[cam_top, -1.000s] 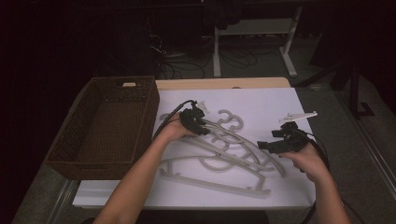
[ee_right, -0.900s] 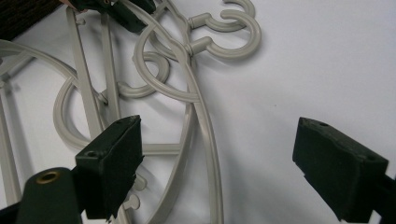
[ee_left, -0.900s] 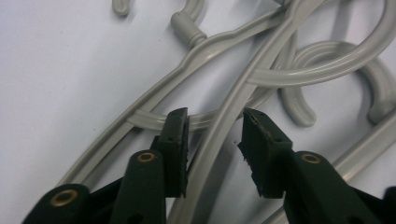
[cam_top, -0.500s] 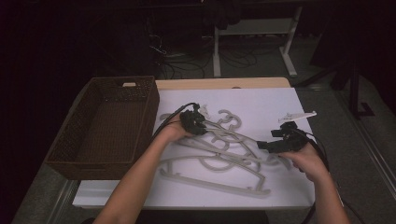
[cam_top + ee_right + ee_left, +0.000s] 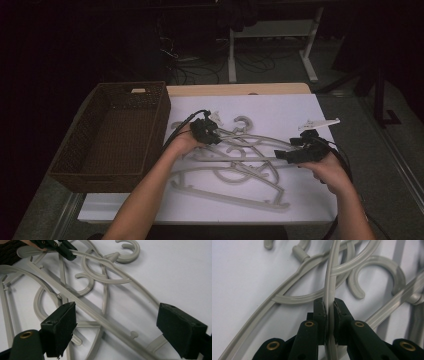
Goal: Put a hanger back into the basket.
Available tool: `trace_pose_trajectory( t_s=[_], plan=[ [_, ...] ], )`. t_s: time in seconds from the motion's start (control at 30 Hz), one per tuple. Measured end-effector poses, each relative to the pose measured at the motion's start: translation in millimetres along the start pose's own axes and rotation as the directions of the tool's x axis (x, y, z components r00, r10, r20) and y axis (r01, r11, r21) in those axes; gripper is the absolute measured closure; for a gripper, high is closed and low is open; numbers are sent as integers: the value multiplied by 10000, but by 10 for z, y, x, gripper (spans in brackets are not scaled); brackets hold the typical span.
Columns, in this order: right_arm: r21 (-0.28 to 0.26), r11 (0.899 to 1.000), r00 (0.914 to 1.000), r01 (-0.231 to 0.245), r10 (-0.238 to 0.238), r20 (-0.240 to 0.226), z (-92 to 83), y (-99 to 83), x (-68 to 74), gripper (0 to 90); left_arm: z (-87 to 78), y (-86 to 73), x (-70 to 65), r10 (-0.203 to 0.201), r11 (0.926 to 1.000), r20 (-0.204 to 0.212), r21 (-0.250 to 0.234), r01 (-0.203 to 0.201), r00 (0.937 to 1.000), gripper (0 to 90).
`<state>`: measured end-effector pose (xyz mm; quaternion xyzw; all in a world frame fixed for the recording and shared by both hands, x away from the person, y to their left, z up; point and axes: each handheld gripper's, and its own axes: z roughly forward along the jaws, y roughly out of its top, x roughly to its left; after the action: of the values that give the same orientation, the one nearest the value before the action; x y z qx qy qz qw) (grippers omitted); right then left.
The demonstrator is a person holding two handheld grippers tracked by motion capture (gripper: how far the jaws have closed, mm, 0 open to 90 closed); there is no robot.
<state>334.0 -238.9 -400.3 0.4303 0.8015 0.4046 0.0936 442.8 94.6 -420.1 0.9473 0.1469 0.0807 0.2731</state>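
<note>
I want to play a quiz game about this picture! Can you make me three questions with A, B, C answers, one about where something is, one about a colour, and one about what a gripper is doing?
1. Where is the basket?
A. Left of the white table sheet
B. On top of the hangers
C. In the person's right hand

2. What colour are the hangers?
A. Bright red
B. Pale grey
C. Dark blue

3. What is the left gripper doing?
A. Hanging wide open over the basket
B. Pinching a hanger arm
C. Holding a cup

Answers:
1. A, the brown woven basket sits beside the sheet's left edge in the high view.
2. B, every hanger in the tangled pile looks pale grey.
3. B, its jaws have just been closing and the pads now press on the thin hanger arm; the right gripper stands open above the pile.
</note>
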Motion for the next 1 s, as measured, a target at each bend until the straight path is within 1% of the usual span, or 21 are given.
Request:
trace_pose_trajectory(
  t_s=[0.07, 0.13, 0.2, 0.23, 0.27, 0.33, 0.37, 0.43, 0.5, 0.67, 0.73, 0.77, 0.83, 0.87, 0.9, 0.97, 1.0],
  plan=[
    [-14, 10000, 10000, 54, -54, -30, -3, 9, 18, 155, -52, 15, 4, -138, 9999, -57, -104, 138, 9999, 827],
    [-38, 9999, 9999, 117, -117, -49, -11, 20, 37, 155, -117, 34, -3, -266, 9992, -254, -291, 258, 9993, 827],
    [-74, 9999, 9999, 157, -157, -59, -19, 29, 53, 155, -186, 52, 13, -404, 9987, -438, -330, 390, 9982, 827],
    [-99, 9998, 9998, 190, -190, -78, -24, 34, 62, 155, -226, 62, 19, -451, 9983, -648, -409, 426, 9969, 827],
    [-118, 9997, 9997, 223, -224, -95, -31, 41, 74, 155, -251, 68, 24, -514, 9977, -758, -476, 479, 9958, 827],
    [-138, 9996, 9996, 251, -253, -96, -39, 48, 88, 155, -342, 86, 43, -814, 9951, -1019, -636, 751, 9915, 827],
    [-167, 9995, 9996, 267, -269, -126, -43, 51, 96, 155, -376, 92, 50, -895, 9943, -1110, -683, 822, 9898, 828],
    [-155, 9994, 9994, 308, -310, -124, -46, 52, 106, 155, -475, 114, 70, -1204, 9900, -1245, -885, 1098, 9849, 828],
    [-149, 9994, 9994, 323, -325, -151, -42, 50, 117, 155, -598, 147, 85, -1467, 9851, -1352, -1103, 1322, 9799, 827],
    [-126, 9991, 9989, 397, -400, -251, -19, 37, 163, 155, -885, 232, 107, -1915, 9745, -1537, -1478, 1691, 9694, 827],
    [-73, 9990, 9985, 447, -449, -316, 3, 29, 191, 155, -1026, 269, 105, -1990, 9718, -1646, -1600, 1730, 9661, 828],
    [-56, 9990, 9983, 449, -451, -371, 19, 22, 210, 154, -1090, 285, 103, -1941, 9728, -1714, -1608, 1670, 9659, 828],
    [-36, 9988, 9978, 496, -497, -429, 40, 8, 228, 152, -1200, 303, 96, -1966, 9711, -1759, -1706, 1668, 9646, 828],
    [-32, 9989, 9978, 468, -469, -476, 50, -4, 236, 147, -1281, 311, 93, -2011, 9695, -1825, -1777, 1689, 9624, 828],
    [-48, 9991, 9979, 432, -433, -478, 61, -21, 241, 145, -1354, 309, 100, -1972, 9697, -1847, -1812, 1638, 9628, 828],
    [-53, 9992, 9980, 384, -386, -496, 74, -51, 248, 144, -1498, 292, 113, -2033, 9667, -1941, -1951, 1653, 9597, 828],
    [-52, 9992, 9980, 384, -386, -496, 80, -66, 248, 143, -1568, 276, 120, -2111, 9641, -1953, -2030, 1711, 9578, 828]
  ],
)
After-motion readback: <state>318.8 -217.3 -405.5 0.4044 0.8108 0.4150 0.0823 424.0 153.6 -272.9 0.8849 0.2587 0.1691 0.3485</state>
